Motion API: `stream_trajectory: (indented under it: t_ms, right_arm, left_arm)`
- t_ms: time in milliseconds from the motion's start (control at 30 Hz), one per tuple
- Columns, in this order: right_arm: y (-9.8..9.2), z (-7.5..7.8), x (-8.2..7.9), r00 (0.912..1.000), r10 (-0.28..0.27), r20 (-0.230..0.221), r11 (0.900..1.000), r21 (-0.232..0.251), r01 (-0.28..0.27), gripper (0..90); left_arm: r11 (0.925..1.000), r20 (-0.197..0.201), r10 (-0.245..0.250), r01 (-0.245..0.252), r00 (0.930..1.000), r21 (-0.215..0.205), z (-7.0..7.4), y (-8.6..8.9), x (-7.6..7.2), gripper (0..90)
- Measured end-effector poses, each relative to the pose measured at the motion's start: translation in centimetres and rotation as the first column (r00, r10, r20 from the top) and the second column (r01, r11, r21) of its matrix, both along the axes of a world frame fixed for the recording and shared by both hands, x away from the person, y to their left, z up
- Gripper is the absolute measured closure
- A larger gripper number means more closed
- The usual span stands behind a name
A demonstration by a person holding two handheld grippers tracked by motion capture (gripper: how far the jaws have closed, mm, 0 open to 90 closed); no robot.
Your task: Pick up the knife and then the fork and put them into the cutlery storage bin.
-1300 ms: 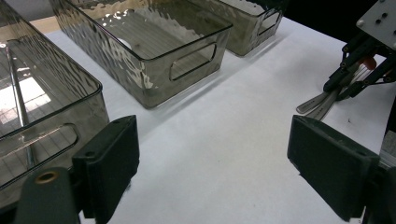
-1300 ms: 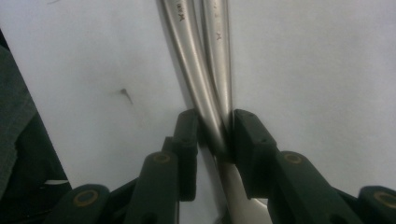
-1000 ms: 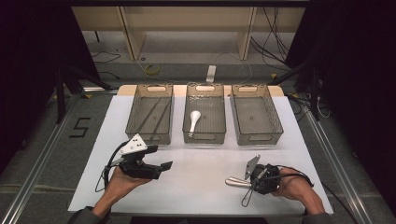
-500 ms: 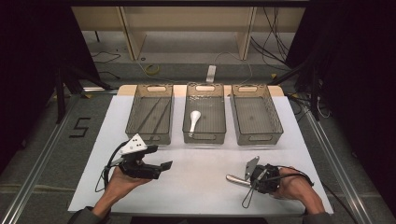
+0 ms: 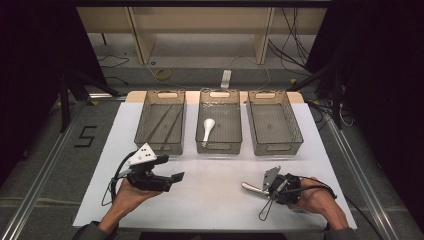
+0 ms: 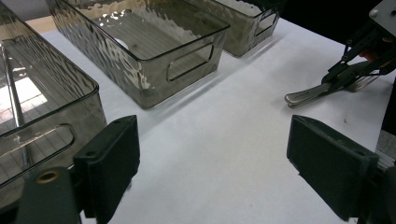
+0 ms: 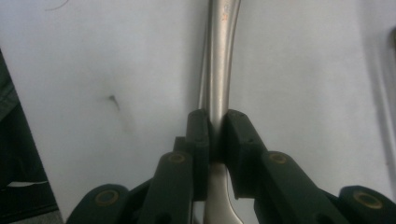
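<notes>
High view: I see my right gripper (image 5: 266,190) at lower right, clamped on a shiny metal utensil handle (image 5: 251,188) that lies flat on the matte white table sheet (image 5: 215,200); its jaws have just been closing, with the handle between them. My left gripper (image 5: 170,179) at lower left hangs released, black blocky jaws wide apart, holding nothing. Across the upper middle stand three smoky clear plastic bins with cut-out handles: left bin (image 5: 161,125) has thin rods in it, middle bin (image 5: 220,125) holds a glossy white spoon (image 5: 207,128), right bin (image 5: 274,125) sits beside them. Left gripper view: two flat rubbery black pads (image 6: 109,163), spread at the bottom corners, bare white sheet between them; rippled, textured bin walls at upper left; at upper right the other gripper pinches the smooth silvery handle (image 6: 306,95) low on the sheet. Right gripper view: the curved polished steel handle (image 7: 218,70) runs up the centre and the squared black pads (image 7: 198,135) press on it from both sides, over a white surface with a small dark mark at left.
</notes>
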State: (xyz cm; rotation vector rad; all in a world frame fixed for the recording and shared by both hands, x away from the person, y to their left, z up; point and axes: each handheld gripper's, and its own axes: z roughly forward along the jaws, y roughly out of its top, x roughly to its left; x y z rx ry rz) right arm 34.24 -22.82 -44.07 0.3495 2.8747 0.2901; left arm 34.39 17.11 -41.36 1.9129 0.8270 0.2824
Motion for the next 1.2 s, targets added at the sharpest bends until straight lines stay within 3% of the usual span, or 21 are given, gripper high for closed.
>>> stream_trajectory:
  t_ms: [400, 567, 733, 933, 1200]
  right_arm:
    - [-0.8, 1.8, 1.6, 0.9917, -0.116, 0.057, 0.988, 0.108, 0.109, 80.9]
    - [-1.0, 3.0, 3.1, 0.9791, -0.194, 0.061, 0.971, 0.157, 0.183, 80.9]
    - [-1.4, 4.3, 4.5, 0.9603, -0.273, 0.057, 0.94, 0.226, 0.254, 81.0]
    - [-1.8, 5.8, 6.5, 0.9414, -0.331, 0.065, 0.919, 0.251, 0.306, 81.0]
    - [-1.6, 7.1, 8.7, 0.9295, -0.364, 0.056, 0.901, 0.273, 0.337, 80.9]
  left_arm:
    - [0.9995, 0.021, 0.017, -0.017, 0.9996, -0.026, 0.2, 0.4, 0.0, 16.6]
    - [0.9991, 0.03, 0.029, -0.028, 0.9991, -0.032, 0.3, 0.6, 0.0, 16.5]
    - [0.9976, 0.042, 0.047, -0.044, 0.998, -0.054, 0.4, 1.0, -0.1, 16.5]
    - [0.9938, 0.044, 0.069, -0.065, 0.9966, -0.09, 0.5, 1.7, -0.2, 16.3]
    - [0.991, 0.055, 0.081, -0.075, 0.9952, -0.111, 0.6, 2.1, -0.3, 16.1]
